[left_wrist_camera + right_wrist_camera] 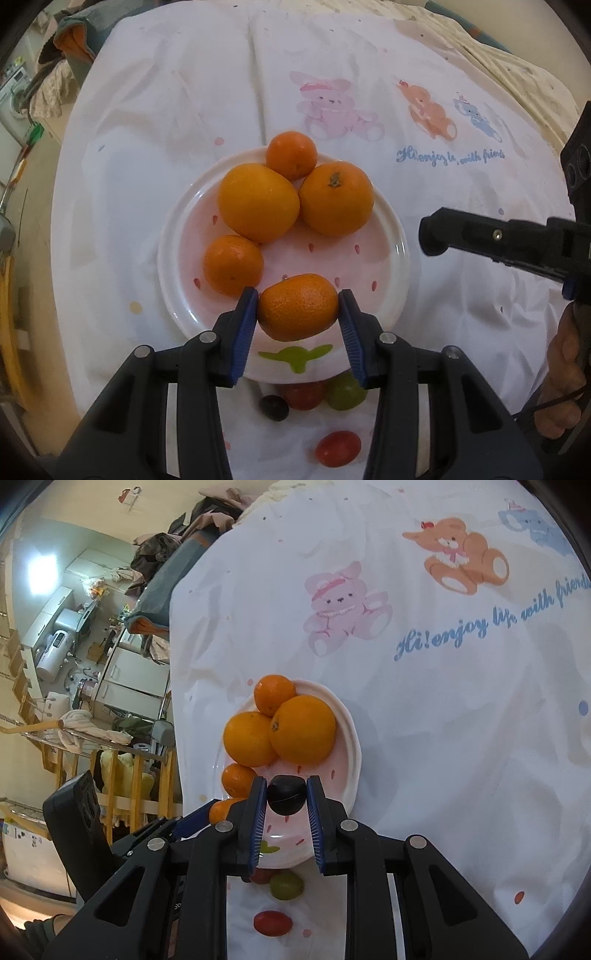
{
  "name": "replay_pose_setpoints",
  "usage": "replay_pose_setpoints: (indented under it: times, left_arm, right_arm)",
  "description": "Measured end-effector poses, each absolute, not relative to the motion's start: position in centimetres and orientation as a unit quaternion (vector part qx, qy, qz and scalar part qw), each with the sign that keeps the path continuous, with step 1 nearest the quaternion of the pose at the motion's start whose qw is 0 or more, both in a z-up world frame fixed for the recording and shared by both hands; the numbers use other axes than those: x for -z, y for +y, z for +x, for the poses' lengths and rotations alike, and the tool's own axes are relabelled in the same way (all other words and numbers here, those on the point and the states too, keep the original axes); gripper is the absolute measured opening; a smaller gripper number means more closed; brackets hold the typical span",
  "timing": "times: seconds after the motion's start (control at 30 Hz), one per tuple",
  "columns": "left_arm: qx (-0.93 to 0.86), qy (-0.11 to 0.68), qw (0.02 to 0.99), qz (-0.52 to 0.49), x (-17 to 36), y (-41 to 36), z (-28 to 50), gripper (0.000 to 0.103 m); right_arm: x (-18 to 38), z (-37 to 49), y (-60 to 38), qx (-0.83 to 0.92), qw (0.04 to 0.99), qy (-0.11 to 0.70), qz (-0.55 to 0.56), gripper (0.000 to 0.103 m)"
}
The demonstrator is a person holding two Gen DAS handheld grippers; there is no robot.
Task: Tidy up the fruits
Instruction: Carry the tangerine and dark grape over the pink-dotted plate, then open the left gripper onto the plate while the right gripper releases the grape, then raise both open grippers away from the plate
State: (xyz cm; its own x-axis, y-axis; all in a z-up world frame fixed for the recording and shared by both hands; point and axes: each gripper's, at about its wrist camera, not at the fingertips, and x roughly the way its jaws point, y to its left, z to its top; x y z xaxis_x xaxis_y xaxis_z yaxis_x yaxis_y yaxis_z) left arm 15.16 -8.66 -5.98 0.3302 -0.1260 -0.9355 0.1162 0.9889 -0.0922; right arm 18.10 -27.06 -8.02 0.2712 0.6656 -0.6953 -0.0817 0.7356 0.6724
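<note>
A white plate (391, 229) with pink spots lies on the printed cloth and holds two big oranges (258, 201) (336, 197) and two small mandarins (291, 155) (233, 265). My left gripper (298, 300) is shut on a third mandarin (298, 308), held just above the plate's near edge. In the right wrist view my right gripper (286, 787) is shut on a small dark round fruit (286, 794) over the plate (352, 746). From the left wrist view the right gripper (432, 236) hangs beside the plate's right rim.
Loose on the cloth in front of the plate are a dark fruit (274, 407), a red one (303, 396), a green one (345, 396) and another red one (338, 448). A hand (565, 387) holds the right tool. The table drops off at the left, with room clutter beyond.
</note>
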Motion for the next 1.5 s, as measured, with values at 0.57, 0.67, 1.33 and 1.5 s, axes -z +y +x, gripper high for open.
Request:
replay_pose_setpoints:
  times: [0.57, 0.67, 1.33, 1.5]
  left_arm:
    - [0.069, 0.556, 0.828, -0.004, 5.6, -8.7, 15.9, 0.041]
    - [0.071, 0.564, 0.822, -0.018, 5.7, -8.4, 16.0, 0.051]
    - [0.041, 0.482, 0.874, -0.038, 1.0, -5.4, 13.7, 0.087]
    - [0.028, 0.467, 0.883, -0.038, -0.4, -4.6, 12.4, 0.087]
  right_arm:
    - [7.1, 17.9, -26.4, -0.256, 0.763, 0.539, 0.250, 0.027]
    - [7.1, 18.0, -27.0, -0.243, 0.766, 0.538, 0.254, 0.041]
    - [4.2, 15.7, -28.4, -0.209, 0.813, 0.493, 0.229, 0.086]
    - [2.8, 13.6, -28.2, -0.216, 0.823, 0.482, 0.210, 0.086]
